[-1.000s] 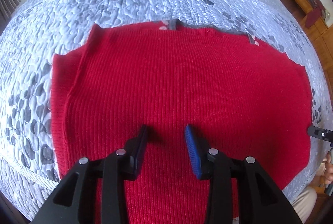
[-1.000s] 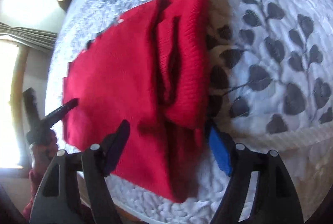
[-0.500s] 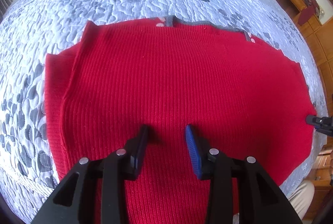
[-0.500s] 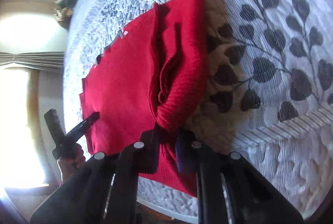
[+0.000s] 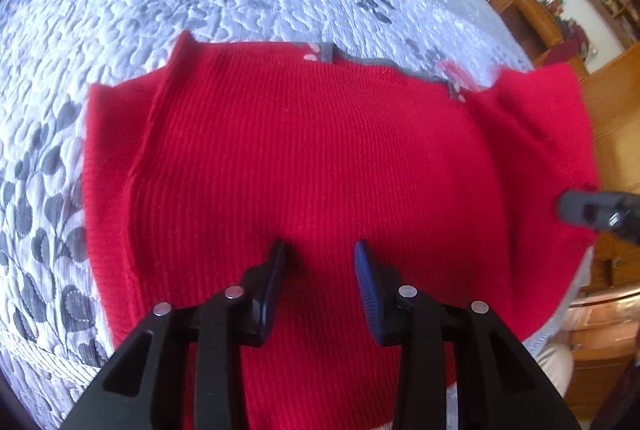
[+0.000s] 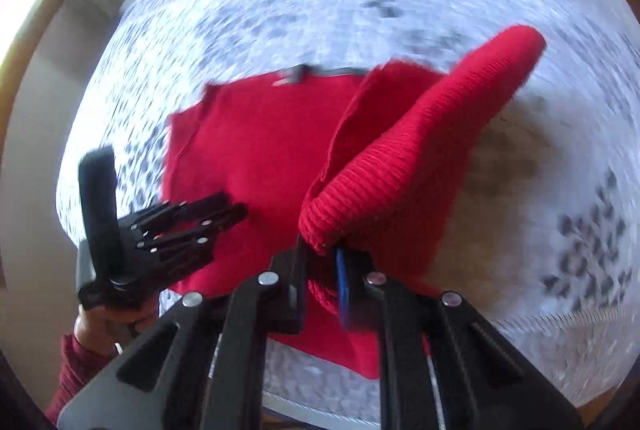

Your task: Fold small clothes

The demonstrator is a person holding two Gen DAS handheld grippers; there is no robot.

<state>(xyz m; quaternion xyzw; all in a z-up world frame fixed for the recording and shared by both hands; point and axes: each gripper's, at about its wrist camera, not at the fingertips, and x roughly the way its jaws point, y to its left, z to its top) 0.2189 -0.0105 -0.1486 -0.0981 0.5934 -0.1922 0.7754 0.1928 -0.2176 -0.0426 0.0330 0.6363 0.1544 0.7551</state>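
A red ribbed knit sweater [image 5: 312, 158] lies spread on the quilted bed, its grey collar at the far edge. My left gripper [image 5: 320, 262] is open and hovers low over the sweater's near middle, holding nothing. My right gripper [image 6: 322, 262] is shut on the sweater's right sleeve [image 6: 420, 158] and holds it raised off the bed. In the left wrist view the lifted sleeve [image 5: 548, 150] stands up at the right, with the right gripper's tip [image 5: 592, 210] beside it. The left gripper also shows in the right wrist view [image 6: 224, 206].
The bed has a white quilt with grey leaf patterns [image 5: 48, 190]. Wooden furniture with small items [image 5: 532, 10] stands beyond the bed at the right. The near bed edge [image 6: 320, 406] runs just under the grippers.
My right gripper closed on the right sleeve and lifted it up off the quilt, swinging it toward the sweater's body. The left gripper stayed open over the sweater.
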